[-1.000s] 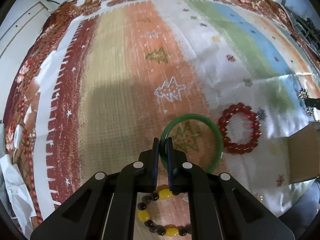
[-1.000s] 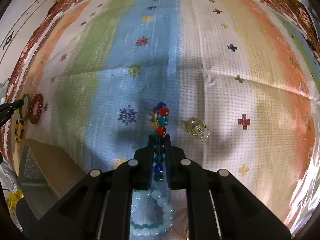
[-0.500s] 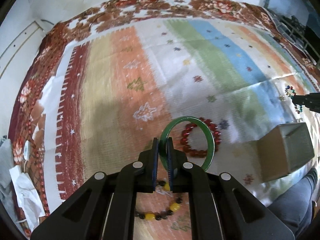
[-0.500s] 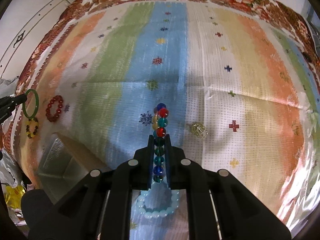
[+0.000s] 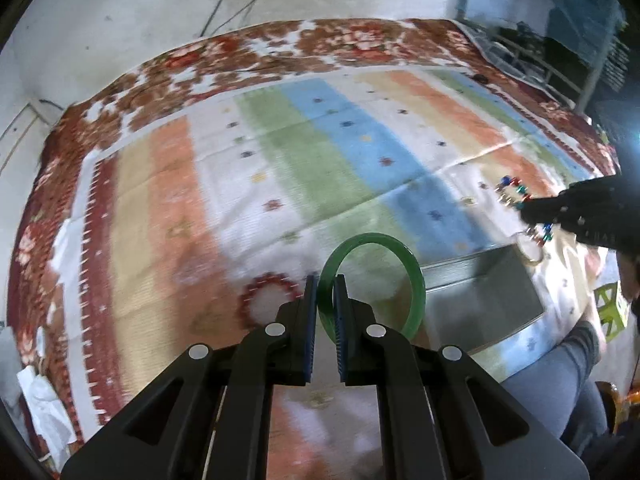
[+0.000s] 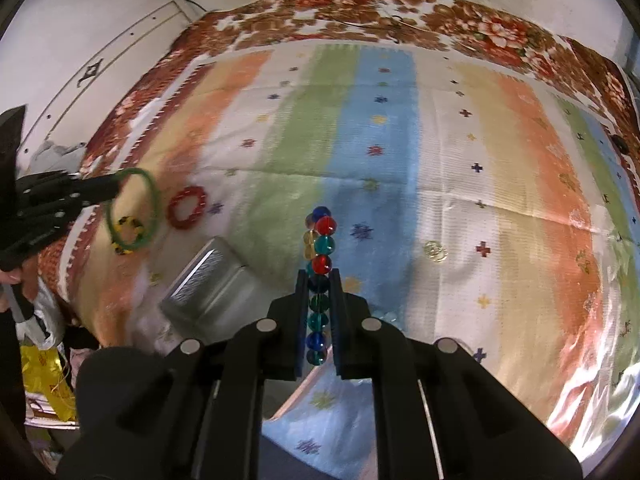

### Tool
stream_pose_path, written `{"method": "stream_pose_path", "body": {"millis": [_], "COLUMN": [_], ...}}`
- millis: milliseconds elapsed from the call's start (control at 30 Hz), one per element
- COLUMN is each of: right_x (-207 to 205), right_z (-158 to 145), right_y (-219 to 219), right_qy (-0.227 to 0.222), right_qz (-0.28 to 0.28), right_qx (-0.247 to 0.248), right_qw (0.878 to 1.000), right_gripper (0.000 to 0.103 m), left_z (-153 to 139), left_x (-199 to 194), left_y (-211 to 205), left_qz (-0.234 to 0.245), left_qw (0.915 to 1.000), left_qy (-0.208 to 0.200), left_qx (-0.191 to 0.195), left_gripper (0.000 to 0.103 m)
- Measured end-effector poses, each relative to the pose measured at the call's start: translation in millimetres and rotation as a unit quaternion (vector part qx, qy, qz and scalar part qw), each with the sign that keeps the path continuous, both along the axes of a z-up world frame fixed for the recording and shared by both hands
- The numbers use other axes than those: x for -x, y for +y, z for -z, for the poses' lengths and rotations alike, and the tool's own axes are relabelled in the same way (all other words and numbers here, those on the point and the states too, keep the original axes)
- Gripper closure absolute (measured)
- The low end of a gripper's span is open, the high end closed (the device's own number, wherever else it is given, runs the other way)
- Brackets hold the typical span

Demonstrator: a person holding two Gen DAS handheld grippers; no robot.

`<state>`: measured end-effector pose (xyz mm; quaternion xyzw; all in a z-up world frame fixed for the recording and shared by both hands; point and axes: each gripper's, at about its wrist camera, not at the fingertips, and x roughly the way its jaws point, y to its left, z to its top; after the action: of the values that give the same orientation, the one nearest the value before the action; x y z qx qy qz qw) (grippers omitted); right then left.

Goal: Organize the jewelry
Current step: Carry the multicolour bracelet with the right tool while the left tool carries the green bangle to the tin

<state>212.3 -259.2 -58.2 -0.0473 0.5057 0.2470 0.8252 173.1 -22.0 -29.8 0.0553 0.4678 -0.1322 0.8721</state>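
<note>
My left gripper (image 5: 325, 280) is shut on a green bangle (image 5: 416, 280), held up in the air above the striped cloth. Below it a red bead bracelet (image 5: 266, 282) lies on the cloth, blurred. My right gripper (image 6: 319, 274) is shut on a bracelet of red, blue, teal and yellow beads (image 6: 325, 226), which stands up between its fingers. A grey open box (image 5: 486, 300) sits on the cloth just right of the bangle; in the right wrist view the grey box (image 6: 208, 284) is lower left. There the green bangle (image 6: 154, 200) hangs over a yellow-and-dark bead bracelet (image 6: 128, 226).
A small clear ring-like piece (image 6: 435, 251) lies on the cloth right of the right gripper. The floral blanket (image 5: 320, 46) borders the far edge. A person's leg (image 5: 560, 376) is at the lower right of the left wrist view. White crumpled paper (image 5: 40, 396) lies at the left edge.
Both grippers have risen with their bracelets, so the cloth looks smaller. The left one swung right: the red bracelet went from right of the bangle to left, and the grey box came close.
</note>
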Motion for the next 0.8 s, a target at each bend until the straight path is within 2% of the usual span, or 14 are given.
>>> {"method": "stream_pose_path", "body": {"millis": [133,367,800], "right_x": [12,25,27], "right_z": [2,8,25], "right_y": [6,16,21], "right_qy": [0.003,0.012,0.029], "right_qz": [-0.008,-0.018,-0.028], "right_qx": [0.000,-0.005,-0.003], "right_qw": [1.000,1.000,0.999], "right_gripper": [0.092,0.092,0.092], "left_z": [10,16,31], "left_x": [-1,4,2], "left_y": [-33,-66,-80], "left_qz": [0.028,0.050,0.057], "left_qw": [0.9996,0.9986,0.9978], "left_qy": [0.008,0.014,0.031], "left_qx": [-0.005,0.014,0.011], "left_gripper": [0.095,0.095,0.095]}}
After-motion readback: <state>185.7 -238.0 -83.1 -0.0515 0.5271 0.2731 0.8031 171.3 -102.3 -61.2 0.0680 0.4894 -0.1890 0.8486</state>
